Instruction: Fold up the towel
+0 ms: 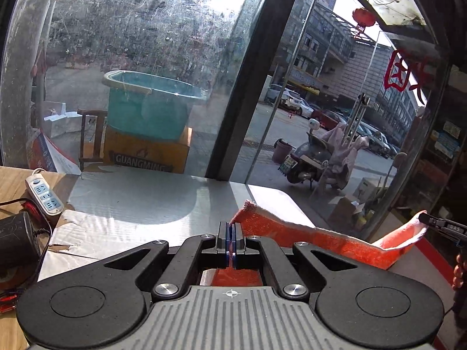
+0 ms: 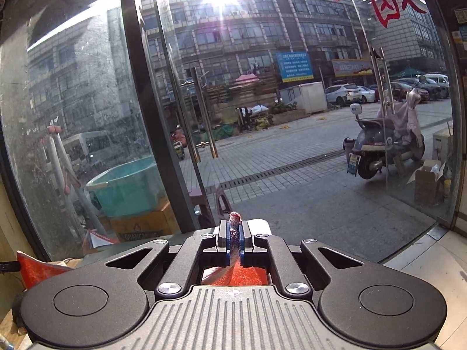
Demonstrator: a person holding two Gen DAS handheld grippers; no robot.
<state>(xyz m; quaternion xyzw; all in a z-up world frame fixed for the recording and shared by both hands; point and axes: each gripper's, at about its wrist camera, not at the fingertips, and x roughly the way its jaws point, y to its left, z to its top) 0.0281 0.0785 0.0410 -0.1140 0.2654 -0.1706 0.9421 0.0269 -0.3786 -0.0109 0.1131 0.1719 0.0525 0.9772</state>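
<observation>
The orange-red towel (image 1: 306,239) hangs stretched in the air between my two grippers, above the silver table top (image 1: 140,198). My left gripper (image 1: 231,240) is shut on one corner of it. In the left wrist view the other corner rises at the far right, pinched by my right gripper (image 1: 426,219). In the right wrist view my right gripper (image 2: 234,240) is shut on the towel (image 2: 235,274), and the towel's other corner (image 2: 35,268) shows at the far left. The lower part of the towel is hidden under the grippers.
A white power strip (image 1: 43,194) and a black adapter (image 1: 16,240) with cables lie on the wooden surface at the left. Glass shopfront panes and a dark frame post (image 1: 233,116) stand just behind the table. A teal tub (image 1: 149,108) and a scooter (image 2: 385,148) are outside.
</observation>
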